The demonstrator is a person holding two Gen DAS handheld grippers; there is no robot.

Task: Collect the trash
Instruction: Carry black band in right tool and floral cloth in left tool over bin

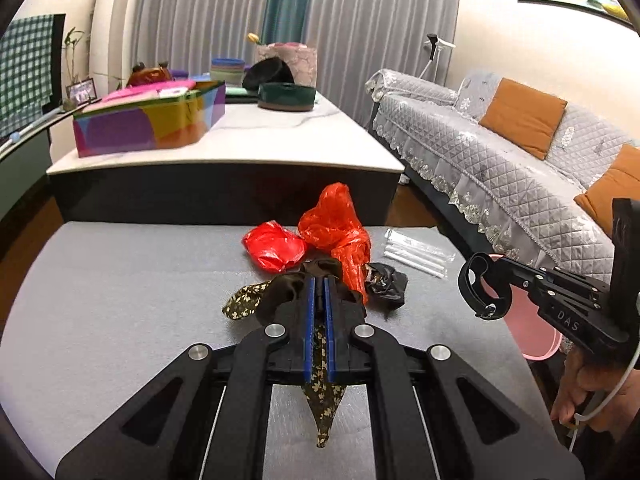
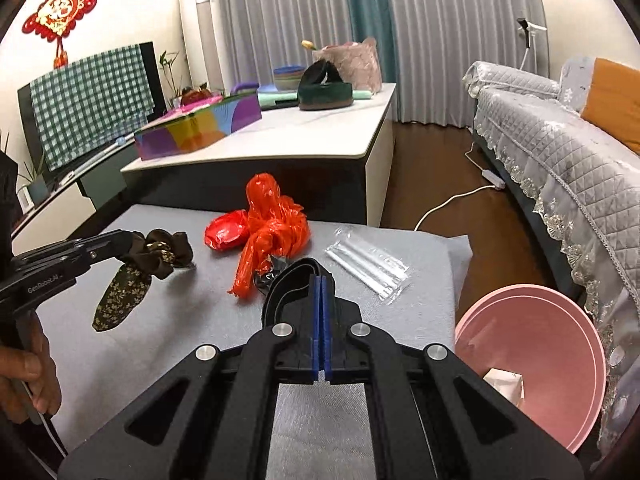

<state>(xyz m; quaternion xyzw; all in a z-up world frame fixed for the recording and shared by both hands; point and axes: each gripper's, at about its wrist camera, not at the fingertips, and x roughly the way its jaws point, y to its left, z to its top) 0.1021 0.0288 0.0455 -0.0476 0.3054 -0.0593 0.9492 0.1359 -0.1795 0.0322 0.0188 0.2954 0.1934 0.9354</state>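
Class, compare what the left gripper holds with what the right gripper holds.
The left gripper clamps a brown floral scrunchie, soft fabric with a hanging tail. The right gripper clamps a plain black band, a smooth, flat loop. Both are dark loops pinched between shut jaws above the grey table.

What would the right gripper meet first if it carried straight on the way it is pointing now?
Probably the orange plastic bag, just beyond the black band the right gripper holds; depth is hard to judge.
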